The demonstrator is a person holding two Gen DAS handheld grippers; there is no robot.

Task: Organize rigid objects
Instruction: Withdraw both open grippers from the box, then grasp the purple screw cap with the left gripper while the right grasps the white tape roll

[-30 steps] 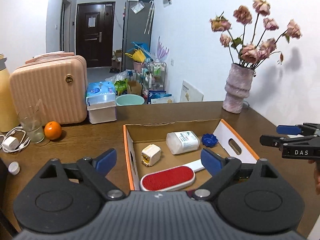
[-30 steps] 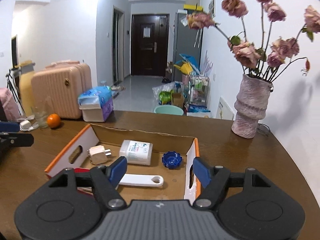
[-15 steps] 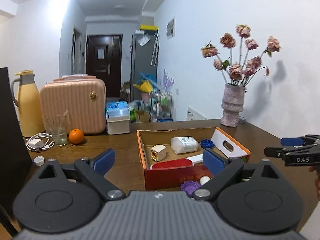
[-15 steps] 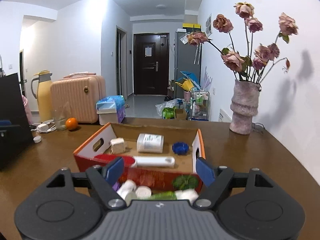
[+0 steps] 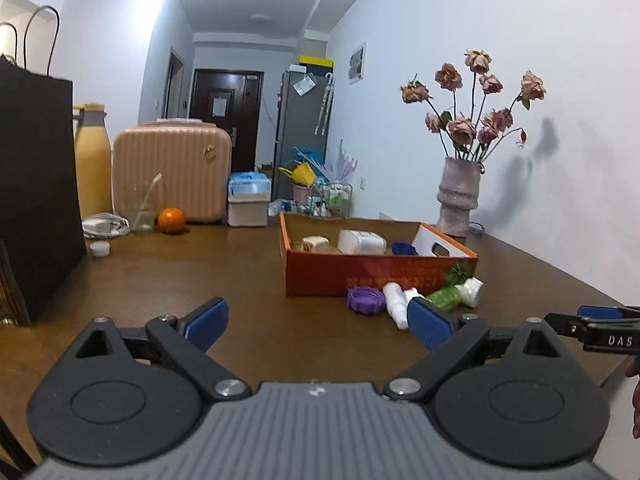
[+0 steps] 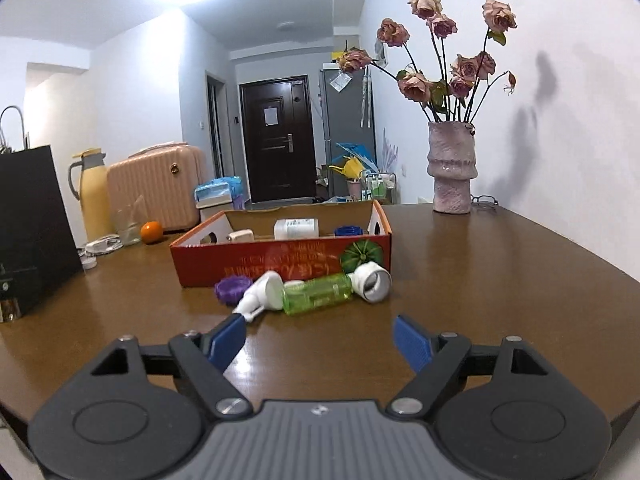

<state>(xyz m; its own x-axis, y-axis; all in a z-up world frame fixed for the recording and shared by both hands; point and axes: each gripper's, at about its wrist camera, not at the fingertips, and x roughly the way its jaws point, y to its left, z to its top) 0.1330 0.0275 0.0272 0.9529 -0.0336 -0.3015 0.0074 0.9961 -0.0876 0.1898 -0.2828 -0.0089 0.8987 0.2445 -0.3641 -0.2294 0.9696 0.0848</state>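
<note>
Both grippers hover low over the brown table (image 5: 132, 276), short of the orange box (image 6: 280, 258), and neither holds anything. Left gripper (image 5: 316, 324): jaws spread wide, only bare tabletop between the blue pads. Right gripper (image 6: 320, 338): jaws are opening, nothing between them; its left pad sits just in front of the white bottle (image 6: 260, 294) without touching it. Loose items lie on the table against the box's near wall: a purple lid (image 6: 232, 289), the white bottle, a green bottle (image 6: 318, 293) on its side, and a white cap (image 6: 372, 280) at the green bottle's right end. The right view shows this row in full, with the green bottle's clear body plainly visible; the left view shows the same row from the side, partly hidden behind the left gripper's right pad. Inside the box, both views show a charger (image 5: 315, 243), a white jar (image 5: 362, 241) and a blue cap (image 5: 404, 248). The left view alone shows the right gripper's black tip at the right edge of the frame, and a small white cap (image 5: 99, 248) near a black bag (image 5: 38, 192). The right view alone shows eyeglasses (image 6: 485, 201) beside the vase (image 6: 452, 168). Both views show an orange (image 5: 171, 220), a glass (image 5: 141, 214), a suitcase (image 5: 172, 172) and a yellow flask (image 5: 93, 164) at the far left of the table.
</note>
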